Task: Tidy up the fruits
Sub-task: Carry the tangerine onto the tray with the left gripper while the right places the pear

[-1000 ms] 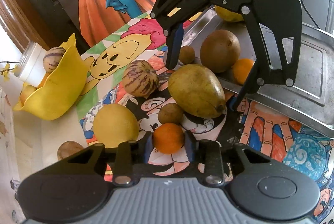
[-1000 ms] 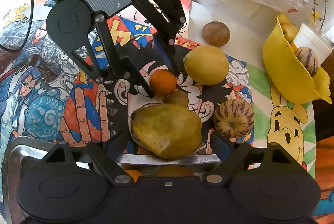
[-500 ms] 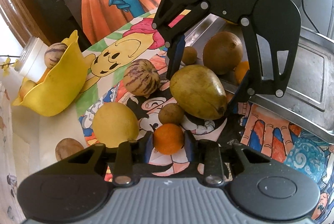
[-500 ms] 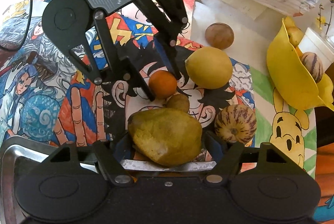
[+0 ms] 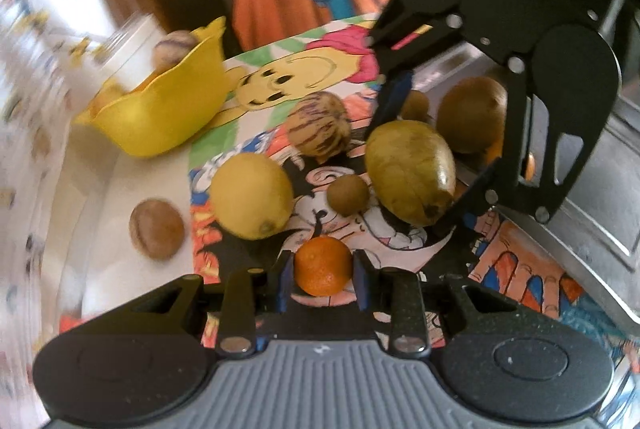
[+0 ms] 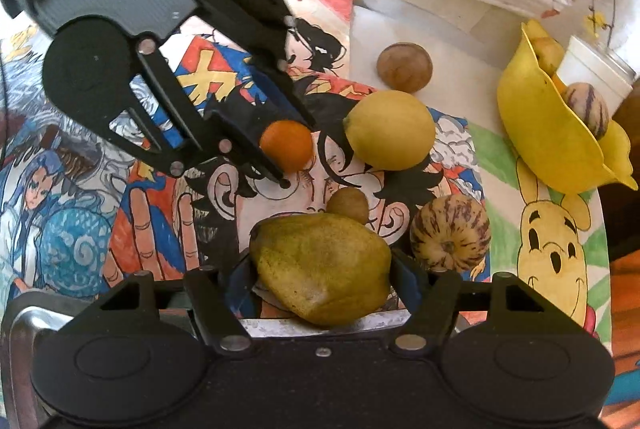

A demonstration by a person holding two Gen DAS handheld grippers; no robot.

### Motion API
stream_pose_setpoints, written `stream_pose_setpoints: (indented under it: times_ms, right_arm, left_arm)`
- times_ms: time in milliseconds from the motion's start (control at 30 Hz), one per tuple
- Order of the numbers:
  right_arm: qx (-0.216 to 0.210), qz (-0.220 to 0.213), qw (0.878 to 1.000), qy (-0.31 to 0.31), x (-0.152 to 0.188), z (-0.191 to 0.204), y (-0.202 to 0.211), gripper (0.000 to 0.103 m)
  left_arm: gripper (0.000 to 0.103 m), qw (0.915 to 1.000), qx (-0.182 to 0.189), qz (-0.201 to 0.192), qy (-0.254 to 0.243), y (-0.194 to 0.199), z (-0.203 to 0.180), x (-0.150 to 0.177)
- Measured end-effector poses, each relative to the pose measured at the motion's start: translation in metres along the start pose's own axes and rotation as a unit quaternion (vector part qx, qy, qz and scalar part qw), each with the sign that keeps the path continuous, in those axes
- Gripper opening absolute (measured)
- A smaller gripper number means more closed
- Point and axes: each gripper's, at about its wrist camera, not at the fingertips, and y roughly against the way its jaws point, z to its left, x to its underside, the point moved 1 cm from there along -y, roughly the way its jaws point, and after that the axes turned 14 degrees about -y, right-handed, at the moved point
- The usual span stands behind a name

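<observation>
My left gripper [image 5: 322, 261] is shut on a small orange fruit [image 5: 323, 266] just above the cartoon mat; in the right wrist view the orange fruit [image 6: 286, 145] sits between its black fingers. My right gripper [image 6: 322, 265] straddles a large green-yellow fruit [image 6: 324, 269] lying at the edge of the metal tray [image 6: 320, 327]. Its jaws are closing, and the blue pads stand right at the fruit's sides. The left wrist view shows the same green-yellow fruit [image 5: 410, 177] between the right gripper's fingers [image 5: 394, 97].
A yellow bowl [image 6: 552, 133] holding fruit stands at the mat's corner. Loose on the mat are a yellow fruit [image 6: 390, 129], a striped melon [image 6: 450, 233] and a small brown fruit [image 6: 348, 205]. Another brown fruit [image 6: 404, 67] lies on the white cloth. The tray [image 5: 600, 189] holds several fruits.
The right gripper's jaws have narrowed around the green-yellow fruit. The left gripper has rolled with the orange fruit still in it, and its view is now blurred.
</observation>
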Motion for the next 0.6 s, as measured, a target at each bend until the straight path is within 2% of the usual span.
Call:
stream_pose_setpoints:
  times_ms: [100, 233, 367, 600]
  right_arm:
    - [0.014, -0.01, 1.0, -0.015, 0.002, 0.001, 0.001, 0.071]
    - [0.028, -0.021, 0.999, -0.031, 0.004, 0.004, 0.004, 0.071]
    - [0.034, -0.03, 0.998, -0.038, 0.007, 0.01, 0.006, 0.071]
    - [0.047, -0.059, 0.995, -0.065, 0.011, 0.028, 0.013, 0.071]
  left_arm:
    - [0.033, 0.9986, -0.008, 0.004, 0.053, 0.004, 0.006, 0.005]
    - [0.033, 0.9894, -0.014, 0.004, 0.144, 0.006, 0.015, 0.012]
    - [0.033, 0.9811, -0.026, 0.007, 0.192, 0.009, 0.018, 0.014]
    - [0.033, 0.9603, -0.034, 0.016, 0.277, 0.017, 0.027, 0.026]
